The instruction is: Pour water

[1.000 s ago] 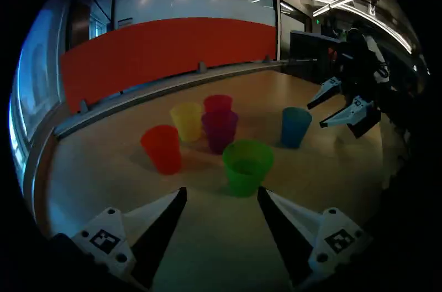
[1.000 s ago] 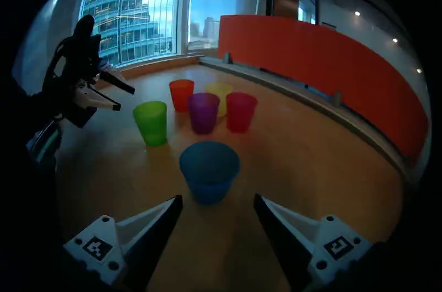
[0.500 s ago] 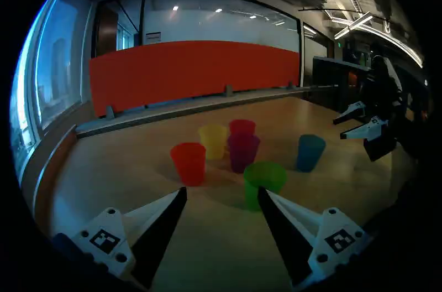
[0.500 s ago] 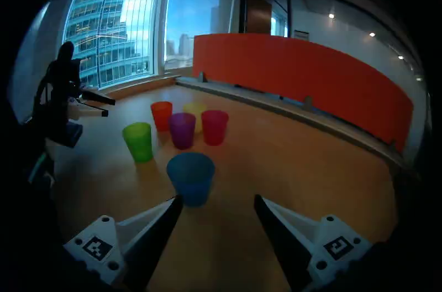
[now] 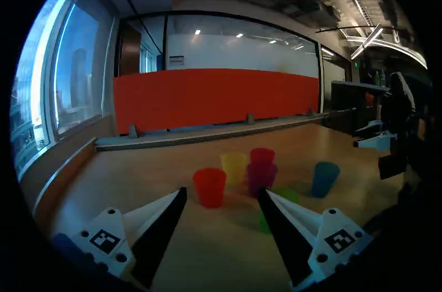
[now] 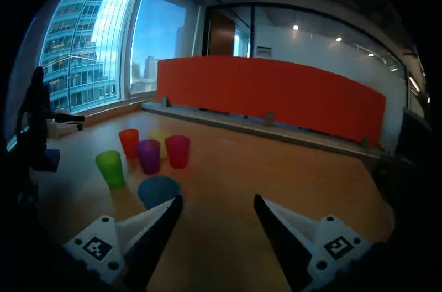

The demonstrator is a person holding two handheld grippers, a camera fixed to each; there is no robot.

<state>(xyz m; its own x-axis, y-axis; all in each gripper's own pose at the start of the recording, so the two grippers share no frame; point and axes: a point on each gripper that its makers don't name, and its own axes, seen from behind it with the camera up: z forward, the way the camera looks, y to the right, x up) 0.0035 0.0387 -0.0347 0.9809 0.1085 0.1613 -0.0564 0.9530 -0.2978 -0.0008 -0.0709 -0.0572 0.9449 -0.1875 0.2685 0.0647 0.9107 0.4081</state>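
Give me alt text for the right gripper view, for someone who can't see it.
The open, empty right gripper hovers over a wooden table, a blue cup just beyond one finger. Farther off stand a green cup, purple cup, red cup, orange cup and yellow cup, before a long orange partition.

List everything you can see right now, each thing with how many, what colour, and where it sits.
orange cup: one, orange, on the table, back row of the cluster
yellow cup: one, yellow, back row, between orange and red
red cup: one, red, beside the purple one
purple cup: one, purple, middle of the cluster
green cup: one, green, at the cluster's edge
blue cup: one, blue, apart, nearest the right gripper
table: one, light wood
partition: one, orange, along the table's far edge
windows: several, city outside
left gripper: one, white and black, open
right gripper: one, white and black, open
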